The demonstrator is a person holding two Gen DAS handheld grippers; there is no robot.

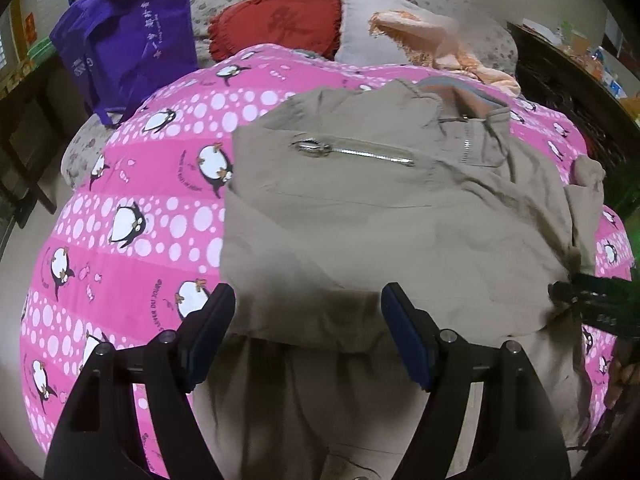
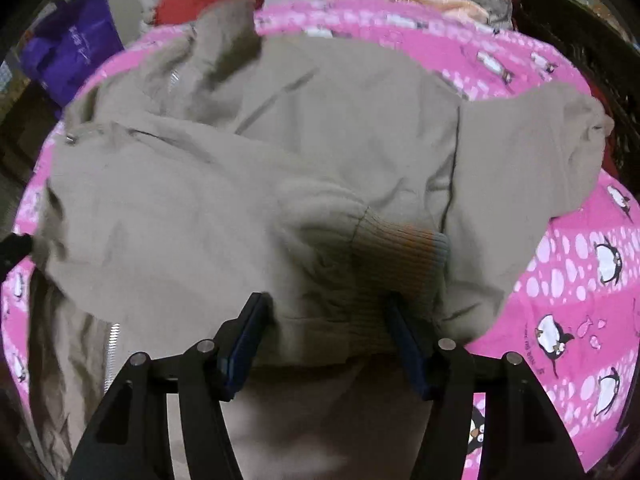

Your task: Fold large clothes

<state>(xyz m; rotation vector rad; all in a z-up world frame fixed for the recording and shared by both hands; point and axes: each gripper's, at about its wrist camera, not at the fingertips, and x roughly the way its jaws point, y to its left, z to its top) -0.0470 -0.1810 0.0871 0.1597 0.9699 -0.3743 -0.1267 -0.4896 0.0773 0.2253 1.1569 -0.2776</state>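
The tan jacket (image 1: 360, 208) lies on the pink penguin quilt (image 1: 132, 200) of the bed, partly folded with a sleeve laid across its body, while the left gripper (image 1: 308, 332) and right gripper (image 2: 328, 336) both hover spread above its near hem, so further folds seemingly remain

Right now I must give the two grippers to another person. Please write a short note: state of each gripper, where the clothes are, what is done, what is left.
Left gripper: open, holding nothing, jaws spread over the near folded edge of the beige jacket.
Right gripper: open, jaws on either side of the ribbed cuff; not clamped.
The jacket lies on the pink penguin quilt, chest zipper facing up.
Done: the near part seems folded over and one sleeve brought across the body.
Left: the other sleeve still sticks out sideways; fold it in, then finish.
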